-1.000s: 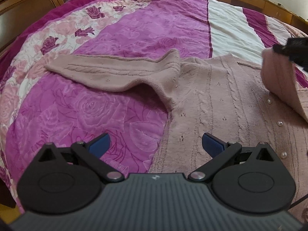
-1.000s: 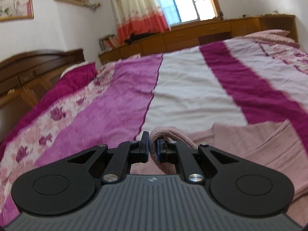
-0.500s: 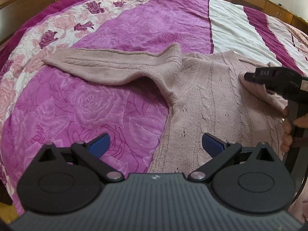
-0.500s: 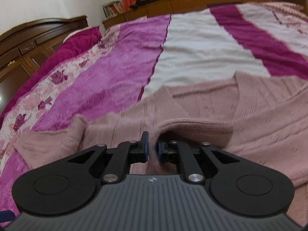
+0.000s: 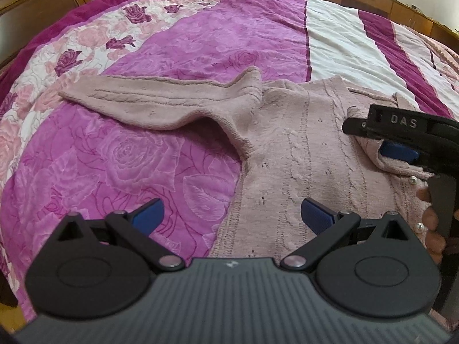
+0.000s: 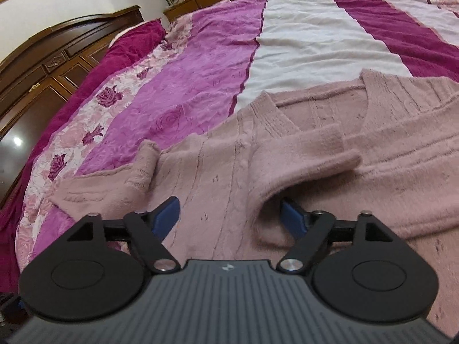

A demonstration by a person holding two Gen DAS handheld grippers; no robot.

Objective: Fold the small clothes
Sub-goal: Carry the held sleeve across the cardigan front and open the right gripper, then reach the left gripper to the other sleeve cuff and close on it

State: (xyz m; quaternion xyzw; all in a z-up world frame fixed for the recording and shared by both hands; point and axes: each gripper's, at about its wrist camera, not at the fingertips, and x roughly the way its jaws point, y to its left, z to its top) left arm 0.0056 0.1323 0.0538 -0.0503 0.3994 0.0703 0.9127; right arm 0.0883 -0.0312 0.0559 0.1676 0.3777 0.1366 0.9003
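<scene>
Grippers, left [image 5: 231, 215] and right [image 6: 233, 213], wide open over cardigan [image 5: 301, 154].

The right claw [image 6: 229, 215] hangs low over a dusty-pink knitted sweater [image 6: 387, 149] with its blue-padded fingers [image 6: 166, 212] spread wide, nothing between them. One sleeve [image 6: 304, 154] lies folded across the sweater's body, its cuff near the V-shaped neckline; the right finger sits just beside the sleeve's bend. The other sleeve [image 6: 106, 186] stretches out to the left. The sweater rests on a bed [image 6: 301, 40] covered in purple, white and rose-patterned stripes. A dark wooden headboard [image 6: 51, 57] stands at the left.
</scene>
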